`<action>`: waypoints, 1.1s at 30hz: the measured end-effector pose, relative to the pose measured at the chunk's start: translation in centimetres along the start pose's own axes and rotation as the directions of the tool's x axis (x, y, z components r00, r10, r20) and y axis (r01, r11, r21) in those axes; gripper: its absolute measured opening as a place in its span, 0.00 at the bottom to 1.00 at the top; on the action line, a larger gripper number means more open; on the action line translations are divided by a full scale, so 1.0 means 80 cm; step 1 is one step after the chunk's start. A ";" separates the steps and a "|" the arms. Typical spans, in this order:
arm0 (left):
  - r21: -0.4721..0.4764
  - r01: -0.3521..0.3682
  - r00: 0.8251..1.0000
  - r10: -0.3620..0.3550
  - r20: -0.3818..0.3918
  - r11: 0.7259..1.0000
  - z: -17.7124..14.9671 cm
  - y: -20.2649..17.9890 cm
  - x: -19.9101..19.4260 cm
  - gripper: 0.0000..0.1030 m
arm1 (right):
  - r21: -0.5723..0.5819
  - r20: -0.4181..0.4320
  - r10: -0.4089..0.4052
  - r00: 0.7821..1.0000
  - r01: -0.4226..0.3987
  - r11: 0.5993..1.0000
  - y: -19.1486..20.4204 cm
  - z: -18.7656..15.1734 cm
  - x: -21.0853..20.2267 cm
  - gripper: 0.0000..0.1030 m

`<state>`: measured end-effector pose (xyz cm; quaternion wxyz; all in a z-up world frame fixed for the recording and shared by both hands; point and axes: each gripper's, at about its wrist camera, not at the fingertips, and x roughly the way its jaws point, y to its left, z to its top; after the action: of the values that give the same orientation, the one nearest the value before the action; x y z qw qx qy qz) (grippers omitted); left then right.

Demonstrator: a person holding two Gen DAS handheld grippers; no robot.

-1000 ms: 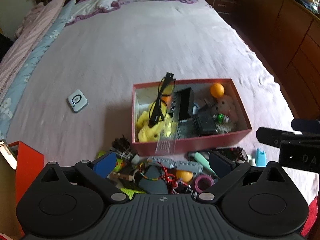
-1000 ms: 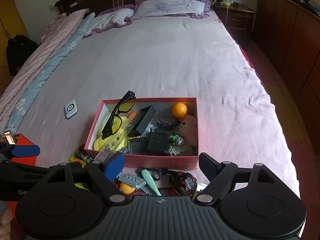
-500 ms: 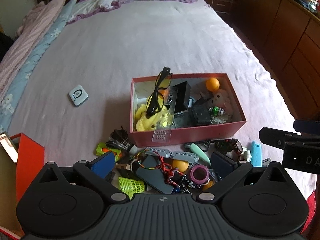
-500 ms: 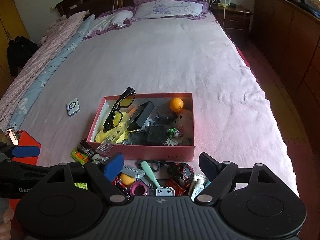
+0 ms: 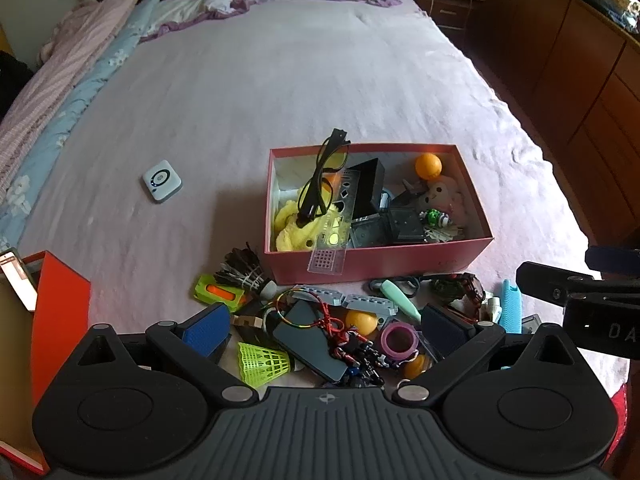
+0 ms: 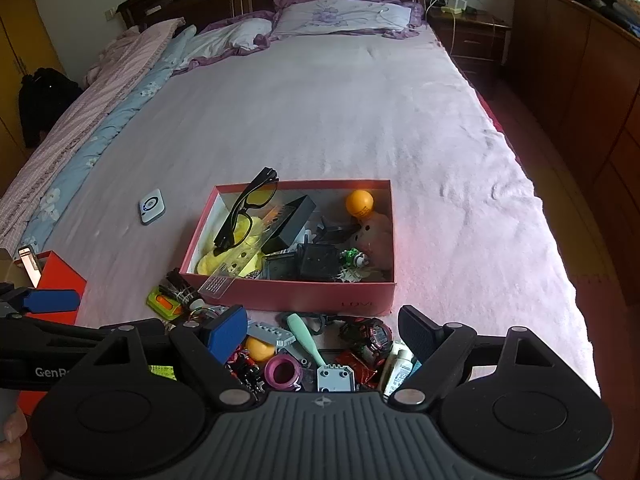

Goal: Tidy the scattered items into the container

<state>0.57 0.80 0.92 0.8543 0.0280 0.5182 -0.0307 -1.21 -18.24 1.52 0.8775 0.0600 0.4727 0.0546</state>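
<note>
Left tongs (image 5: pixel 324 322) spread wide, holding nothing, hovering over the scattered pile, which lies at the bed's near edge; judged: picking the next target. Between its fingers: dark blue flat phone (image 5: pixel 310 338), neon-green plastic shuttlecock (image 5: pixel 262 364) at 7 o'clock of it, purple tape roll (image 5: pixel 398 339) at 3 o'clock, orange ping-pong ball (image 5: pixel 361 321) just beyond. Red cord and rainbow ring (image 5: pixel 304 307) drape over the phone, likely to snag a lift. Right tongs (image 6: pixel 322 334) also apart and empty, over the mint-green plastic handle (image 6: pixel 306 338), black-and-red wristwatch (image 6: pixel 370 334) and grey toothed brick (image 6: pixel 268 333).

At 12 o'clock, touching the pile: the container, a red cardboard shoebox (image 5: pixel 380 258), already crowded with yellow plush toy (image 5: pixel 292 226), black boxes and a second orange ball. Black-framed yellow-lens glasses (image 5: pixel 324 176) stick up over its rim, and a clear plastic ruler (image 5: pixel 332 248) hangs over the near wall, both partly blocking drop-in on the left side. Black-feather shuttlecock (image 5: pixel 244 270) and green-orange block (image 5: pixel 218 290) at 10 o'clock of the pile. White square gadget (image 5: pixel 162 180) lies well apart on the pink bedsheet (image 5: pixel 280 80).
</note>
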 end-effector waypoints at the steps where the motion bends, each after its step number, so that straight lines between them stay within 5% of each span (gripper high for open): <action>1: 0.000 0.001 1.000 -0.001 0.000 1.000 0.000 0.000 0.000 1.00 | -0.001 0.000 0.000 1.000 0.000 1.000 0.000 0.000 0.000 0.82; 33: -0.010 -0.007 1.000 0.007 -0.015 1.000 -0.004 0.005 0.003 1.00 | -0.003 -0.020 0.013 1.000 -0.013 1.000 -0.008 -0.006 0.008 0.83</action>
<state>0.46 1.17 0.56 0.8507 0.0256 0.5245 -0.0250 -1.25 -18.72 0.60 0.8724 0.0613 0.4810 0.0615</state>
